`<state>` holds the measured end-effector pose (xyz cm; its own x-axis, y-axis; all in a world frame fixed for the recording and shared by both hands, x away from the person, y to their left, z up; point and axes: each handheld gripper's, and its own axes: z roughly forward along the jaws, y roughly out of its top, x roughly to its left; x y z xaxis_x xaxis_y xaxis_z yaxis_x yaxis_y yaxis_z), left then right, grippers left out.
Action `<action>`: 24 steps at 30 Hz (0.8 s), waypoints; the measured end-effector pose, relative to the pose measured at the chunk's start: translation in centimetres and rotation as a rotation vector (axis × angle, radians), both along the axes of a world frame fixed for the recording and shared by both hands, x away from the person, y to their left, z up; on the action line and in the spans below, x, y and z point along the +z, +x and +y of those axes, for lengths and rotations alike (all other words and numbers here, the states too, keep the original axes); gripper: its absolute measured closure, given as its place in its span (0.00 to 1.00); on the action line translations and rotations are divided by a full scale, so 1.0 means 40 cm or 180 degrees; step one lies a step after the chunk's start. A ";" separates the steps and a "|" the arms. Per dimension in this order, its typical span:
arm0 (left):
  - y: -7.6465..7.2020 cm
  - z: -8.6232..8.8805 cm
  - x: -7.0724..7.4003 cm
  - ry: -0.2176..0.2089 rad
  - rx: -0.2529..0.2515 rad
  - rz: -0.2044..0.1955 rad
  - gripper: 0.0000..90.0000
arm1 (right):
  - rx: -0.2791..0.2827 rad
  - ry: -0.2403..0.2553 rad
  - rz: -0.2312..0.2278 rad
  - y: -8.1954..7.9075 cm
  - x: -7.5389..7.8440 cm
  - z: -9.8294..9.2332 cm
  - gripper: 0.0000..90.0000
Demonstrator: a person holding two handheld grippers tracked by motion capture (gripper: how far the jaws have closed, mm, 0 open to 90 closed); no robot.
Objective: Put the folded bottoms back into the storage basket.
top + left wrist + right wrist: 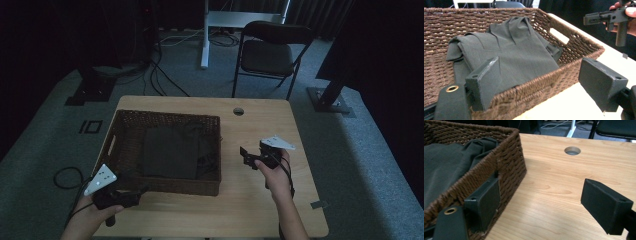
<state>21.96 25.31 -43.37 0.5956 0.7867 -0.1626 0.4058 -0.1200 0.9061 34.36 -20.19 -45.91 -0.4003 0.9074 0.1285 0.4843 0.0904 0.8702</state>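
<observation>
Basket (131, 119) of dark cloth (170, 152) sits on wooden table (260, 200), chair (270, 50) beyond.

Both handheld units are matte black. The left gripper (134, 196) and right gripper (246, 156) each carry a grey three-cornered plate with small dark dots. Jaws are blocky black pads with screw holes; a brass eyelet sits beside each. Black cables trail. Forearms are bare.

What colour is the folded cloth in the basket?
Dark grey cloth, clearest in the left gripper view.
</observation>
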 end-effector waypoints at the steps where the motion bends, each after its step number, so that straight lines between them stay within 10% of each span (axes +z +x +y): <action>1: -0.005 0.001 -0.003 0.0004 -0.0003 -0.0004 0.21 | 0.0002 -0.0003 -0.0002 -0.002 -0.003 -0.004 0.17; 24: -0.055 0.010 -0.182 0.0192 0.0194 0.0243 0.21 | -0.0298 -0.0142 0.0201 -0.044 -0.132 -0.104 0.17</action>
